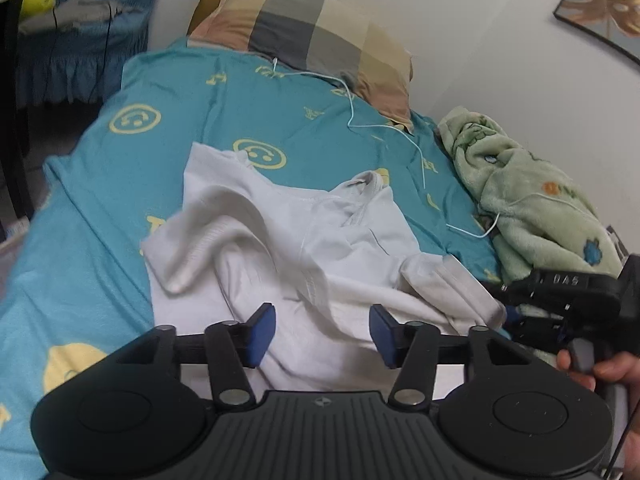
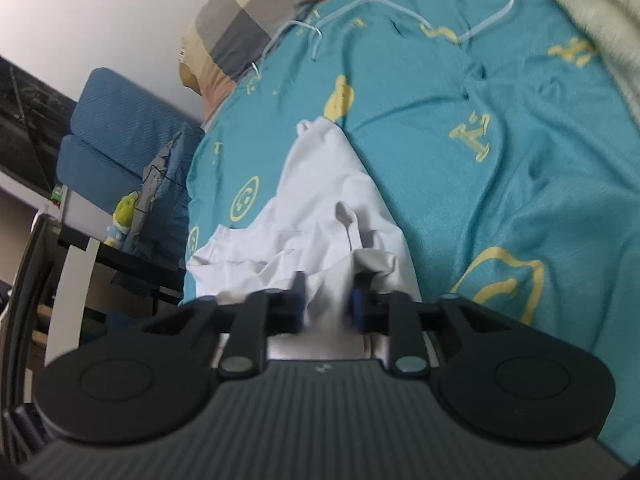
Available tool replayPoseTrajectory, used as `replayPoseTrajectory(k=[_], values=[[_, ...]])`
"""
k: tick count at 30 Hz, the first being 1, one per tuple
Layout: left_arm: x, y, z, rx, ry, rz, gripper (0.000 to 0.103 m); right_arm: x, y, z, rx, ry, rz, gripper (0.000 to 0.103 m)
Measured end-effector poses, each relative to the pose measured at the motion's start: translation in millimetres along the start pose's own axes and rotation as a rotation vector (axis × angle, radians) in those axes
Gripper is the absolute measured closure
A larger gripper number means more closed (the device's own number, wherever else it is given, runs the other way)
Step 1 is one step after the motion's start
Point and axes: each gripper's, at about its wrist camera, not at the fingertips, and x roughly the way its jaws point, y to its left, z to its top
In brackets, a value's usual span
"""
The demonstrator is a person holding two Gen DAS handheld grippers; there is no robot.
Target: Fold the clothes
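A white T-shirt (image 1: 288,236) lies crumpled on the teal bed sheet (image 1: 100,200), neckline toward the pillow. My left gripper (image 1: 322,334) is open, its blue pads (image 1: 262,332) spread over the shirt's near edge, holding nothing. My right gripper (image 2: 326,306) has its jaws partly closed around a bunch of the white shirt (image 2: 332,208) at its right edge; the cloth passes between the pads. The right gripper also shows at the right of the left wrist view (image 1: 516,312), held by a hand, at the shirt's right sleeve.
A checked pillow (image 1: 308,32) lies at the head of the bed. A green fleece blanket (image 1: 520,192) is bunched along the wall on the right. A white cable (image 1: 384,128) runs across the sheet. A blue chair (image 2: 120,132) stands beside the bed.
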Motion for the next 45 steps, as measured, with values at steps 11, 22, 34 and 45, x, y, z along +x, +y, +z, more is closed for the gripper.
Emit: replayPoseTrajectory(k=[11,22,34,45], values=[[-73,-28,-56,-0.064,0.022,0.051,0.037,-71,9,-63,0.083,-0.019,0.036,0.056],[-107,-12,-124,-0.384,0.044,-0.073,0.024,-114,-42,-133,0.52,-0.022,0.097,0.057],[-58,36,-163,-0.844,0.097,-0.231,0.023,-64,-68,-154,0.728,0.052,0.011,0.057],[-67,69,-167,-1.009,-0.026,-0.268,0.04,-70,-52,-137,0.572,-0.064,0.065,0.089]])
